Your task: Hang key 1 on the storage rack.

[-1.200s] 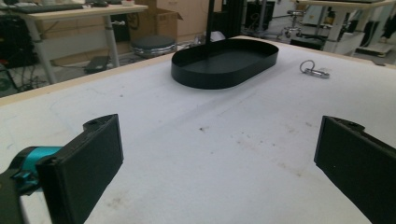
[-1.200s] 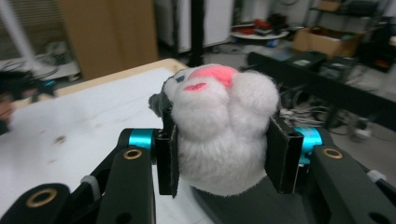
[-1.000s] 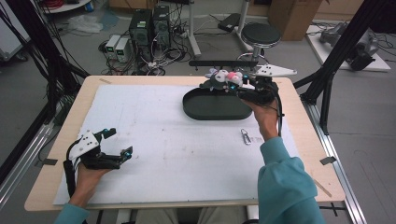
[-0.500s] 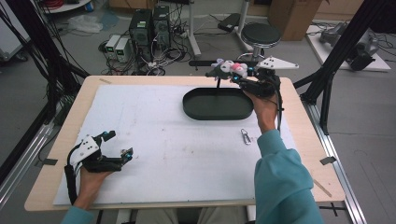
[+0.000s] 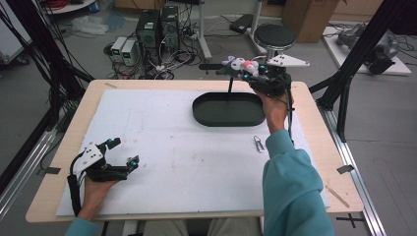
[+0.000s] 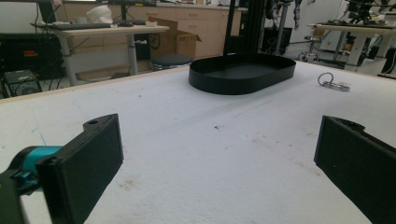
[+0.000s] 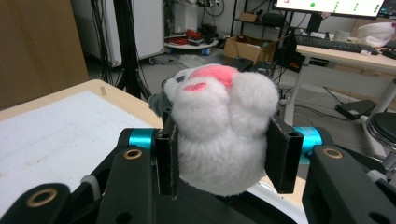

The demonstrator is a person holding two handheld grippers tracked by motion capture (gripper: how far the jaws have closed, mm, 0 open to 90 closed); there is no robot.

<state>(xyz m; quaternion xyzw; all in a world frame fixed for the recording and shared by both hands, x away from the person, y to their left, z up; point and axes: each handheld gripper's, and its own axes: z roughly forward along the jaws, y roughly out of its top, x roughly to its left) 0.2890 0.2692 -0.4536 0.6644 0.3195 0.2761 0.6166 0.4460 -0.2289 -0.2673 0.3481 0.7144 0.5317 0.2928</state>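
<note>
Fig.: R gripper (image 5: 246,69) clamps white-pink plush toy (image 7: 219,126), w/ black oval plastic tray (image 5: 228,109) just below-behind it; L gripper (image 5: 125,160) open, idle, farther.

What my own jaws and the frame edges keep from me

My right gripper (image 7: 223,161) squeezes the plush toy (image 7: 219,126) so its sides and underside vanish behind my pads, and in the high view it is too small to make out its shape. My left gripper (image 6: 219,172) has both jaws cut off at the bottom edge. The keyring (image 5: 258,143) is too tiny to read.
</note>
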